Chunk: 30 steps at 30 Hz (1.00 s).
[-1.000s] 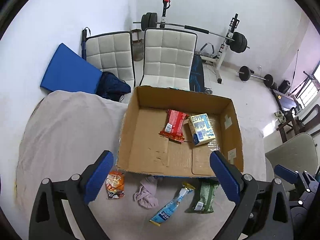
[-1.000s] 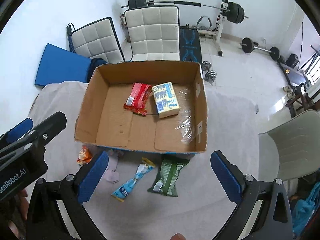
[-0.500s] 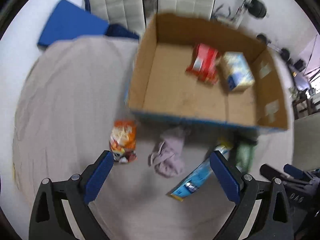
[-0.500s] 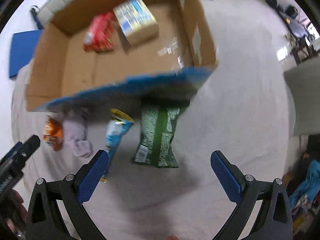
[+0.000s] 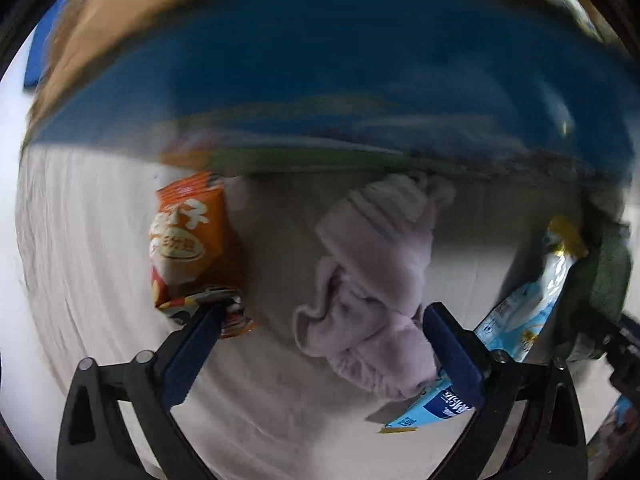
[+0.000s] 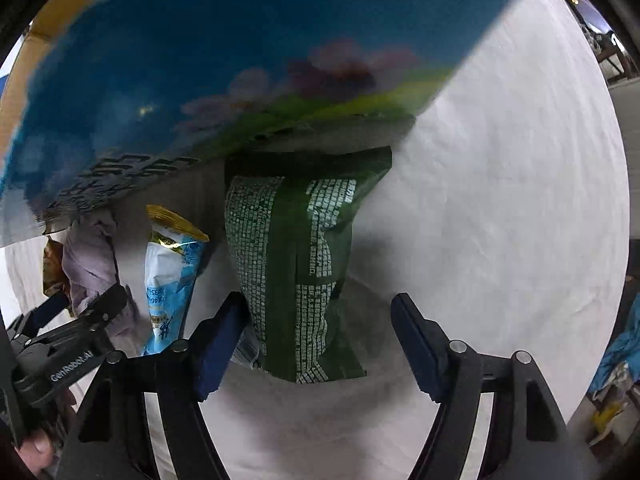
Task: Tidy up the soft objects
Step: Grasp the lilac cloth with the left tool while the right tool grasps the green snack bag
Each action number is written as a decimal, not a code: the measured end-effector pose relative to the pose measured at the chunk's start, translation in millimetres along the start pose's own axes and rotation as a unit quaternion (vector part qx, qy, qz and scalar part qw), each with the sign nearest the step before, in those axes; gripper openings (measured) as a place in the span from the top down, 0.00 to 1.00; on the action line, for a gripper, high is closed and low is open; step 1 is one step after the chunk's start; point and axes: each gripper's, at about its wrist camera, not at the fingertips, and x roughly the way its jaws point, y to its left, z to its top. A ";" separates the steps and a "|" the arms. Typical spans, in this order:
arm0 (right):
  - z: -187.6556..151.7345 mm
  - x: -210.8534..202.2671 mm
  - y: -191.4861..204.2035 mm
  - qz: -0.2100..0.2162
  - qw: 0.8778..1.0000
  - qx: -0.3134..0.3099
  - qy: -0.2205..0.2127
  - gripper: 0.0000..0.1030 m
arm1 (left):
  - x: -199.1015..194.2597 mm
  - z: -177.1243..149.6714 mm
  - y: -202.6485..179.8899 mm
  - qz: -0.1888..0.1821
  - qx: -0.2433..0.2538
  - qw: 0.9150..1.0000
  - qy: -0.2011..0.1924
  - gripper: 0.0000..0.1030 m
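Note:
My left gripper [image 5: 322, 312] is open and low over a crumpled pale-purple cloth [image 5: 372, 280], which lies between its blue fingers. An orange snack bag [image 5: 188, 244] lies by the left finger. A light-blue packet [image 5: 524, 320] lies by the right finger. My right gripper [image 6: 320, 304] is open around the near end of a green snack bag [image 6: 296, 256]. The light-blue packet [image 6: 168, 280] and the purple cloth [image 6: 92, 264] lie to its left, with the left gripper [image 6: 64, 320] over the cloth.
The blue printed outer wall of the cardboard box [image 5: 320, 80] stands just behind the items and fills the top of both views [image 6: 240, 40]. Everything lies on a pale cloth-covered table [image 6: 500, 200]. Its right edge shows, with floor clutter beyond.
Both grippers have dropped down and forward towards the items in front of the box. The box's inside has gone out of view. Both stay open.

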 end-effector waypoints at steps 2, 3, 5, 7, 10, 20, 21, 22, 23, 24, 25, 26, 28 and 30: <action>0.5 0.3 2.6 -0.005 1.000 -0.004 0.000 0.26 | 0.4 -1.8 -3.3 0.007 0.001 1.000 -0.005 0.00; 0.0 0.7 3.9 -0.007 1.000 -0.008 0.001 0.26 | 0.3 -2.2 -3.8 0.009 -0.002 1.000 -0.009 0.00; -1.9 0.7 5.8 -0.012 1.000 -0.012 0.000 0.26 | 0.5 -4.6 -4.2 0.014 -0.014 1.000 -0.018 0.00; -4.4 -0.1 8.2 -0.014 1.000 -0.017 0.000 0.31 | 0.2 -5.1 -4.1 0.015 -0.017 1.000 -0.015 0.00; -9.2 -0.8 14.5 -0.017 1.000 -0.021 0.007 0.36 | -1.4 -5.1 -5.2 0.007 -0.015 1.000 -0.001 0.00; -18.8 5.4 12.2 -0.014 0.999 -0.026 0.016 0.42 | -30.7 -16.0 -14.0 -0.027 -0.018 0.999 -0.036 0.42; -17.3 5.2 10.1 -0.008 1.000 -0.021 0.017 0.44 | -29.6 -16.3 -16.5 -0.026 -0.016 0.999 -0.033 0.49; -19.3 4.6 7.5 -0.006 1.000 -0.018 0.020 0.46 | -29.0 -15.1 -19.4 -0.025 -0.013 0.999 -0.027 0.62; -20.0 7.2 0.5 -0.006 1.000 -0.019 0.022 0.48 | -27.4 -10.7 -22.2 -0.029 -0.011 0.999 -0.018 0.65; -22.9 7.7 -1.8 -0.007 0.999 -0.021 0.025 0.49 | -27.6 -12.7 -21.9 -0.032 -0.012 0.999 -0.017 0.66; -26.0 9.1 -4.0 -0.005 0.999 -0.022 0.030 0.51 | -28.6 -15.2 -21.4 -0.034 -0.013 0.999 -0.018 0.69; -30.7 9.4 -6.5 -0.004 0.999 -0.024 0.035 0.51 | -30.0 -21.0 -20.8 -0.041 -0.012 0.999 -0.017 0.70; -43.5 12.2 -12.9 -0.003 0.998 -0.027 0.051 0.52 | -28.6 -39.5 -15.9 -0.051 -0.013 0.999 -0.012 0.71; -54.6 12.9 -17.2 -0.002 0.998 -0.032 0.061 0.52 | -30.2 -54.2 -13.3 -0.059 -0.011 0.998 -0.004 0.71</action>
